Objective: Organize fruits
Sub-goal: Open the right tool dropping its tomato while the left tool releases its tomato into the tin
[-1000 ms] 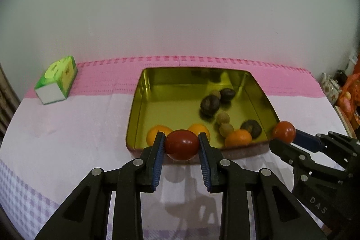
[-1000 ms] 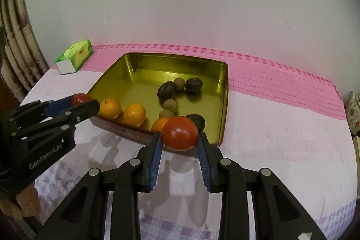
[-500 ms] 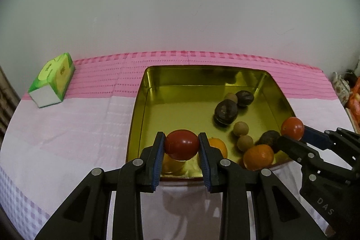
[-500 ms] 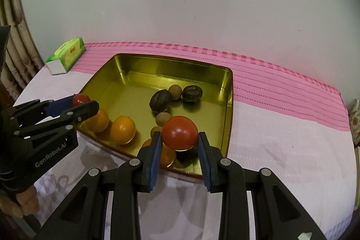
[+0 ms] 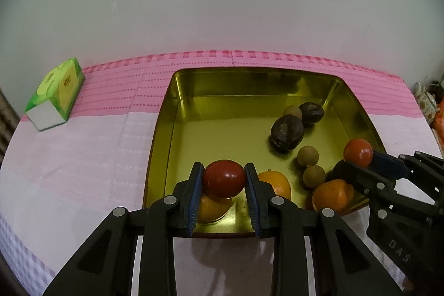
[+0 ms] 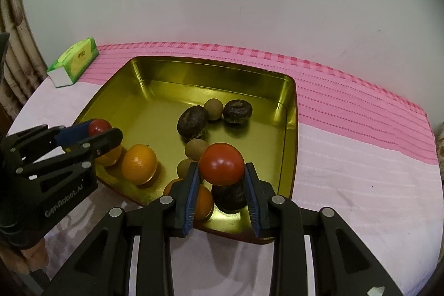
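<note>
A gold metal tray [image 5: 222,79] [image 6: 288,113] sits on the pink cloth. It holds oranges [image 5: 274,183] [image 6: 138,164], dark wrinkled fruits [image 5: 287,131] [image 6: 193,121] and small tan round fruits [image 5: 307,156] [image 6: 213,108]. My left gripper [image 5: 224,179] is shut on a dark red tomato [image 5: 224,178] above the tray's near left edge, over an orange. My right gripper [image 6: 222,171] is shut on a red tomato [image 6: 222,164] above the tray's near right corner, over a dark fruit [image 6: 229,196]. Each gripper shows in the other's view, the right one [image 5: 358,157] and the left one [image 6: 97,132].
A green tissue box [image 5: 55,93] [image 6: 73,65] stands at the back left on the cloth. A white wall lies close behind the table. A curtain [image 6: 14,68] hangs at the far left. Small items [image 5: 427,104] sit past the table's right edge.
Both grippers have moved forward with their tomatoes, from in front of the tray's near edge to above its near part. Both stay shut.
</note>
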### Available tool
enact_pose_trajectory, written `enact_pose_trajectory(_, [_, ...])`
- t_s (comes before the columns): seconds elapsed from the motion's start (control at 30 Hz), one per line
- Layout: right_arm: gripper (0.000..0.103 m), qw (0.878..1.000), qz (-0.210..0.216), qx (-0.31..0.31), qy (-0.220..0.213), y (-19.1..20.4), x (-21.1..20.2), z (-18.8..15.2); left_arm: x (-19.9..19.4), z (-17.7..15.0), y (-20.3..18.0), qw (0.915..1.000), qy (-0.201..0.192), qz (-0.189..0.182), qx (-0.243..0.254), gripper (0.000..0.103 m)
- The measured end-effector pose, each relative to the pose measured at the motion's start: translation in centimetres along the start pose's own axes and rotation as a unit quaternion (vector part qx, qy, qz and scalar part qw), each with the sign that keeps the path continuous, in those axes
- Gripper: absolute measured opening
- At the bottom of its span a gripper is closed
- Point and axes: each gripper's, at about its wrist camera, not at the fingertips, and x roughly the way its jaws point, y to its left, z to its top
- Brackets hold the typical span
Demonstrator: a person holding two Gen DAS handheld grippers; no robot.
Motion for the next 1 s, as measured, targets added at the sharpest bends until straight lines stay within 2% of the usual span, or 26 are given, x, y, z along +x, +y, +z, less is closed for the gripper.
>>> enact_pose_trajectory(0.67, [0.031, 1.0, -0.002, 0.006, 0.0, 0.0, 0.1, 0.0, -0.2, -0.1, -0.5, 0.9999, -0.004, 0.01, 0.013, 0.032])
enact_pose_trajectory(0.77, [0.037, 1.0, -0.005, 0.008, -0.001, 0.1, -0.1, -0.1, -0.3, -0.1, -0.4, 0.9999, -0.001, 0.007, 0.008, 0.038])
enact_pose_trajectory(0.87, [0.037, 1.0, -0.006, 0.007, -0.003, 0.1, -0.3, -0.2, -0.4, -0.2, -0.4, 1.0, 0.0, 0.005, 0.007, 0.043])
enact_pose_trajectory(1.0, [0.043, 1.0, -0.008, 0.009, -0.007, 0.1, -0.8, -0.4, -0.9, -0.6, -0.7, 0.9999, -0.002, 0.005, 0.009, 0.045])
